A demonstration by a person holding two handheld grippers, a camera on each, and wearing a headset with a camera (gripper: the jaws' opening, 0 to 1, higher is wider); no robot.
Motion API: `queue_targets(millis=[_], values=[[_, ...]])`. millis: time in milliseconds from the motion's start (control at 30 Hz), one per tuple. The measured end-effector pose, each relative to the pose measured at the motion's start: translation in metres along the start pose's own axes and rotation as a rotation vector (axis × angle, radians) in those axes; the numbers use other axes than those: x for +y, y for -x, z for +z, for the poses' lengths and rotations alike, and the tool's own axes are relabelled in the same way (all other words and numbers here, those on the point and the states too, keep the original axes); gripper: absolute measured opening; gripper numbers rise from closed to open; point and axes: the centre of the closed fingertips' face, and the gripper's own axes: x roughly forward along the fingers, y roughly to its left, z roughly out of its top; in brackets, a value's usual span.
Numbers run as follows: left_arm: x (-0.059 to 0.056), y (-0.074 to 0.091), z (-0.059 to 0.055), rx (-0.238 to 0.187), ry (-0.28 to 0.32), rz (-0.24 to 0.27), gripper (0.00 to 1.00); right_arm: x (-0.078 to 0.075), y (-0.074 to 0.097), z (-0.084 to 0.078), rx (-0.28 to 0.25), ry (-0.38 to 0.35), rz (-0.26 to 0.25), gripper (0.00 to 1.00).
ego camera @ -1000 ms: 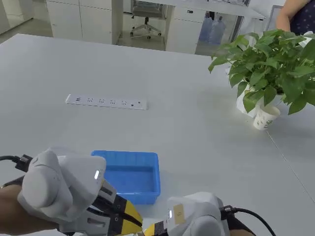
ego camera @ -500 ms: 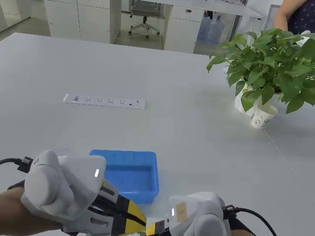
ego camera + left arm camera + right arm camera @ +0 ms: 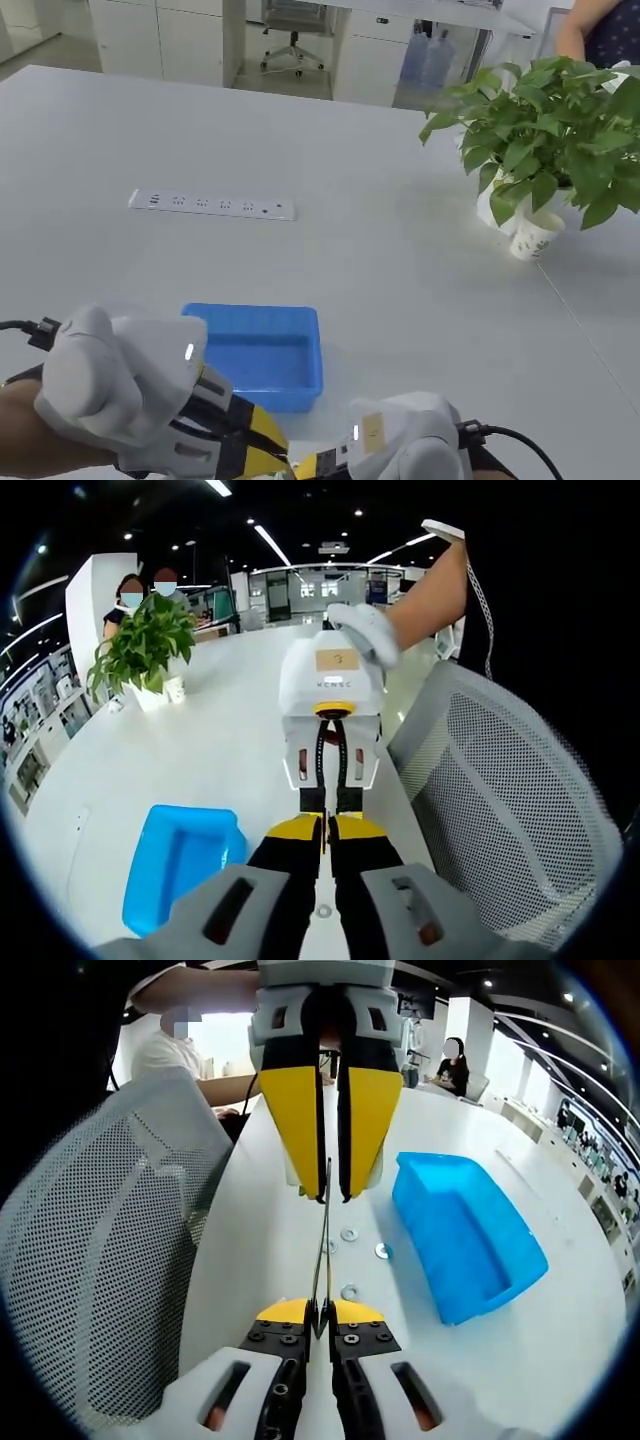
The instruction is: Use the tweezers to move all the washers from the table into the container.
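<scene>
Thin silver tweezers (image 3: 322, 1250) hang above flat silver washers (image 3: 383, 1251).

The right gripper (image 3: 318, 1312) is closed on the near end of thin tweezers (image 3: 322, 1250). The left gripper (image 3: 330, 1185) has its yellow jaws almost together around the far end. Four washers (image 3: 383, 1251) lie on the white table (image 3: 255, 1240) below, left of the blue container (image 3: 455, 1225).

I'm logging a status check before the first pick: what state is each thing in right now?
right hand-held gripper: shut on tweezers.
left hand-held gripper: jaws nearly together around the tweezers' far end; grip unclear.
tweezers: spanning between both grippers.
washers: lying flat on the table, outside the container.
container: upright, open, empty.
</scene>
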Motion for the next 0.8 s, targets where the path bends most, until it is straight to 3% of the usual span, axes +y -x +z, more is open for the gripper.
queue_targets(millis=[400, 800], values=[[-0.0005, -0.0038, 0.0038, -0.023, 0.003, -0.005, 0.05, 0.0000, 0.0010, -0.0007, 0.001, -0.001, 0.002, 0.08], [0.0011, 0.0004, 0.0068, 0.003, 0.006, -0.004, 0.03, -0.0057, 0.0009, 0.0055, 0.004, 0.027, -0.015, 0.12]])
